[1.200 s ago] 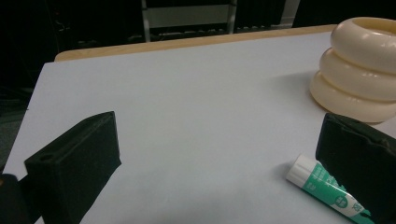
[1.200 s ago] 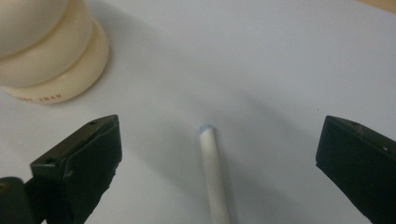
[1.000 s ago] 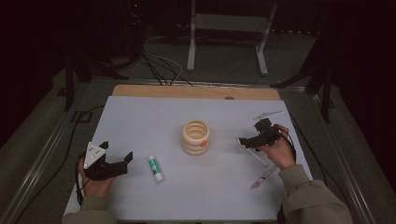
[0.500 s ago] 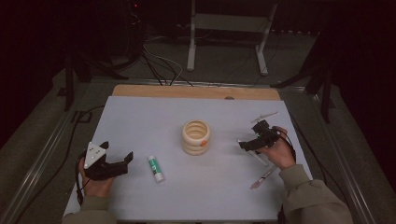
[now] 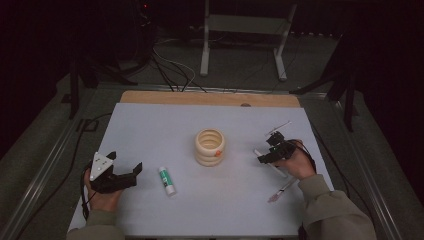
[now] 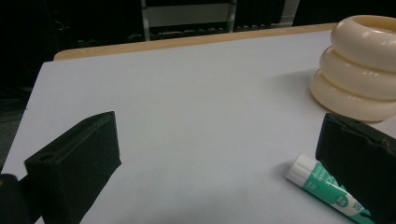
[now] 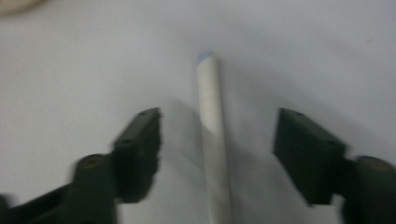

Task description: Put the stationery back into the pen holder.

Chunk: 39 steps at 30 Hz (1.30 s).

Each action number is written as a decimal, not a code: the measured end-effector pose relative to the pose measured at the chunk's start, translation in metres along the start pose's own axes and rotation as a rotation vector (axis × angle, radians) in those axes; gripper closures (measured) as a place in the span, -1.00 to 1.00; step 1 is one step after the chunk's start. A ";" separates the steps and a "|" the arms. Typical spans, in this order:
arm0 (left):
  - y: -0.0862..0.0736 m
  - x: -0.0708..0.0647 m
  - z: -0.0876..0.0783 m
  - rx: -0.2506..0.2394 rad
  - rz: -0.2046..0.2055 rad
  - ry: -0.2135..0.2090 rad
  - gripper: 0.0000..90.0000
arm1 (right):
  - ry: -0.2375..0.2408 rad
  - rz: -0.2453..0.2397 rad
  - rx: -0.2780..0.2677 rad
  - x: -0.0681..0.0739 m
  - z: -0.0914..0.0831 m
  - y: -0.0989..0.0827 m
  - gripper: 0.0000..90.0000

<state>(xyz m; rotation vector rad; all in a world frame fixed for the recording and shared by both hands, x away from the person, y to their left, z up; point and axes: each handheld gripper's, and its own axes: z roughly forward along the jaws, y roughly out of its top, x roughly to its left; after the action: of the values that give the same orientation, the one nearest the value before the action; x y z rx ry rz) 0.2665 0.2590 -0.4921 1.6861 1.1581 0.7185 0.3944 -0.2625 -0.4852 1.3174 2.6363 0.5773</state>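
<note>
The right tongs (image 5: 261, 159) sit at the right side of the desk (image 5: 150, 125), pointing down at a thin white stick (image 7: 212, 130) that lies flat on the white surface. In the right gripper view the stick runs straight up between the two black jaws, with a clear gap on each side; neither pad touches it. The jaws have just been closing around the stick and stand about half open, with the stick between them but not yet gripped. The far end of the stick shows a small bluish tip. In the high view the white stick (image 5: 272, 167) lies at an angle under the right tongs, right of the stack of cream rings (image 5: 210, 146) at the middle of the desk. A thin pinkish tool (image 5: 281, 191) lies on the desk nearer the person, just beside the right sleeve. The left tongs (image 5: 136, 170) rest at the left side of the desk, level and wide open, holding nothing. In the left gripper view a glue stick (image 6: 327, 189) with a green label and white cap lies just beside the right-hand jaw, partly hidden behind it. The cream rings (image 6: 359, 65) stand farther off, well apart from the left tongs.
</note>
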 end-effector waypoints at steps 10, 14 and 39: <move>0.000 0.000 0.001 0.005 0.003 0.000 -0.99 | -0.024 -0.084 0.101 0.003 0.006 -0.001 0.61; 0.000 -0.001 0.001 0.006 0.005 0.000 -0.99 | -0.034 -0.124 0.129 0.009 0.007 0.002 0.75; 0.000 -0.001 0.001 0.007 0.007 0.002 -0.99 | -0.015 -0.078 0.055 0.007 -0.004 0.010 0.77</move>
<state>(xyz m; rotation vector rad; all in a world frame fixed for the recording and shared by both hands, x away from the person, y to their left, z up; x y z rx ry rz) 0.2668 0.2581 -0.4925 1.6965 1.1579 0.7212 0.3964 -0.2524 -0.4769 1.2213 2.6959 0.4853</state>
